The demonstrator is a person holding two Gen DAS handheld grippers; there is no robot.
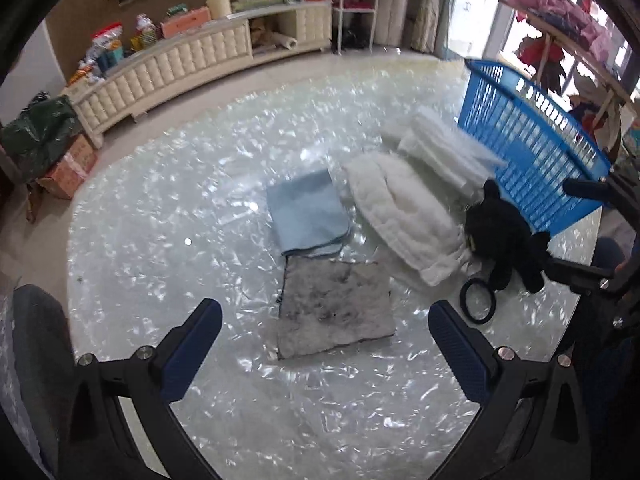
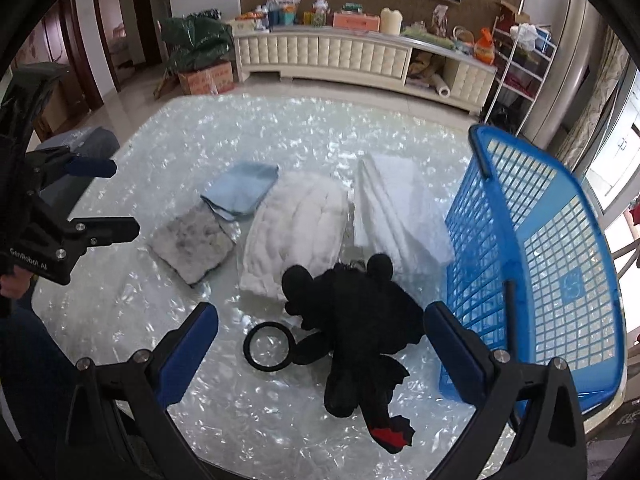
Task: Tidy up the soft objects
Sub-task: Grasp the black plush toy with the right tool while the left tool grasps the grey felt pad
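Right wrist view: right gripper (image 2: 320, 354), jaws spread, hangs over the black plush (image 2: 360, 320) beside the blue basket (image 2: 560, 280); left gripper (image 1: 325, 344) spread above the grey cloth (image 1: 336, 312)

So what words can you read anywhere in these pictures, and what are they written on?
"GenRobot.AI": white letters on the black body of the left gripper, seen from the right wrist camera.
Blue basket: a pale square mark on its wall, too blurred to read.
Cardboard box on the floor: red print, too blurred to read.
Packets on the long white cabinet: printing too small to read.
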